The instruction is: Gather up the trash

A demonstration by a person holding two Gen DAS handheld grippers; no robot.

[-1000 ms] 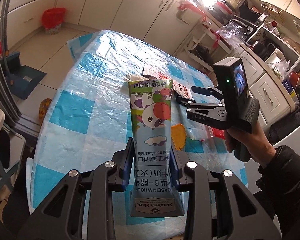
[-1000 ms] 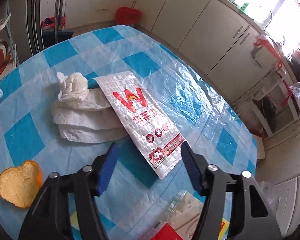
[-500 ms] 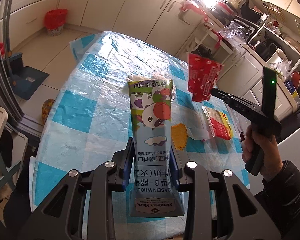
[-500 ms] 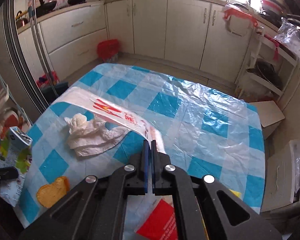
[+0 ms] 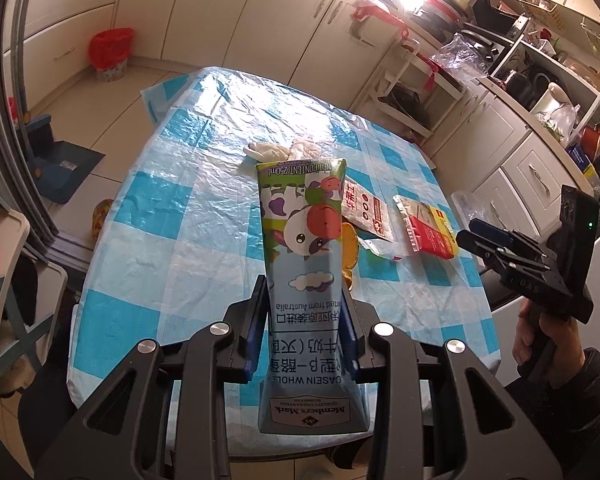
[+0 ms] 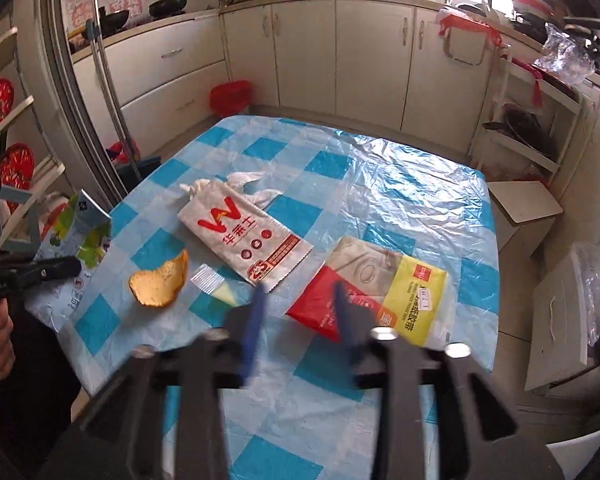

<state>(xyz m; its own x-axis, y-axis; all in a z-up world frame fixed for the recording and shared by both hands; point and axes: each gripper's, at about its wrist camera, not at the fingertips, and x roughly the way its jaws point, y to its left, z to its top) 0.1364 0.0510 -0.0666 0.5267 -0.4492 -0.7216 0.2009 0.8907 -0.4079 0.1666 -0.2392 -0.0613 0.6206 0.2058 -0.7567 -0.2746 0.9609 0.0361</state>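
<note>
My left gripper (image 5: 304, 292) is shut on a purple-and-green milk carton (image 5: 302, 240), held upright over the near table edge. In the right wrist view the carton (image 6: 84, 236) shows at the far left. My right gripper (image 6: 298, 304) hovers above the table with its jaws opening and nothing between them; in the left wrist view the right gripper (image 5: 472, 234) is off the table's right side. A white snack wrapper with red print (image 6: 244, 236) lies flat on the cloth just beyond it. An orange peel (image 6: 160, 284), a red-and-yellow packet (image 6: 380, 292) and crumpled tissue (image 6: 248, 184) also lie there.
The table wears a blue-and-white checked plastic cloth (image 6: 400, 208). A small clear wrapper (image 6: 208, 280) lies by the peel. A red-lined bin (image 6: 230, 98) stands by the cabinets. A cardboard box (image 6: 520, 208) sits on the floor to the right, and a chair (image 5: 4, 280) stands at the left.
The right gripper shut on the white wrapper, lifted it, then let go. The wrapper lies on the table again and the right gripper has drawn back, jaws apart. The left still holds the carton.
</note>
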